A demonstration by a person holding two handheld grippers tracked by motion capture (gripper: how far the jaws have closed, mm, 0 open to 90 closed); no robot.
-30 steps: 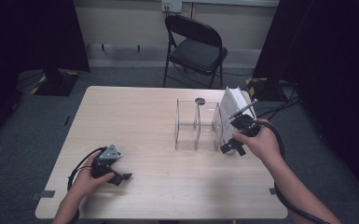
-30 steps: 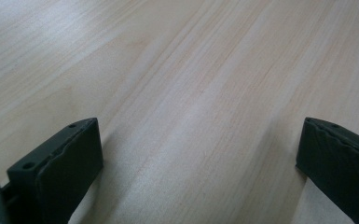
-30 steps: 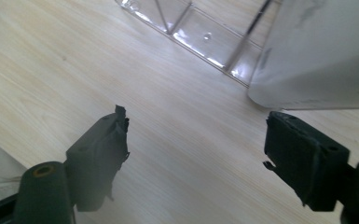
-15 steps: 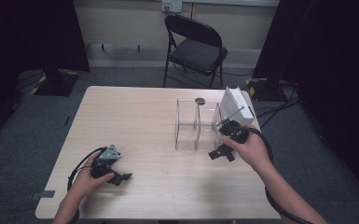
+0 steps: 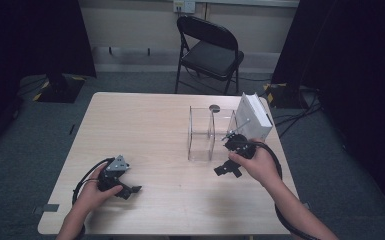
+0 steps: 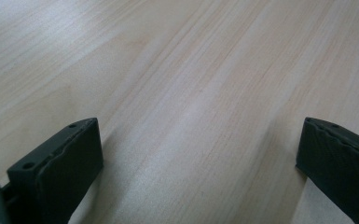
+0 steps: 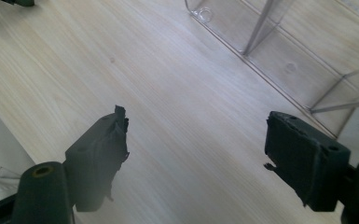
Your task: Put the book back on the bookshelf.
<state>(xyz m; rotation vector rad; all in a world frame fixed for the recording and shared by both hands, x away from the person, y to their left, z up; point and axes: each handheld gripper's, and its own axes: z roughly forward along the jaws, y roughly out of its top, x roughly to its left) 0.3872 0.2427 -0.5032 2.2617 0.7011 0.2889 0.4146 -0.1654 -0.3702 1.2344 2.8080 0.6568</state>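
A clear plastic box [image 5: 210, 132] with inner dividers stands on the wooden table [image 5: 145, 130], and a white carton [image 5: 253, 117] leans against its right side. My right gripper [image 5: 227, 169] hovers low over the table just in front of the box, open, with nothing between its jaws. In the right gripper view the clear box [image 7: 279, 51] lies ahead at the upper right, and my right gripper [image 7: 196, 149] points at bare wood. My left gripper [image 5: 130, 190] rests on the table near the front left, open and empty. In its own view my left gripper [image 6: 198, 154] faces plain tabletop.
A small dark round object [image 5: 213, 107] lies on the table behind the clear box. A black folding chair [image 5: 207, 50] stands beyond the far edge. Cables [image 5: 300, 112] run along the floor at the right. Dark curtains hang on both sides.
My right gripper has come away from the white carton, moving left, toward the person and down to a spot in front of the clear box. The left gripper has stayed put.
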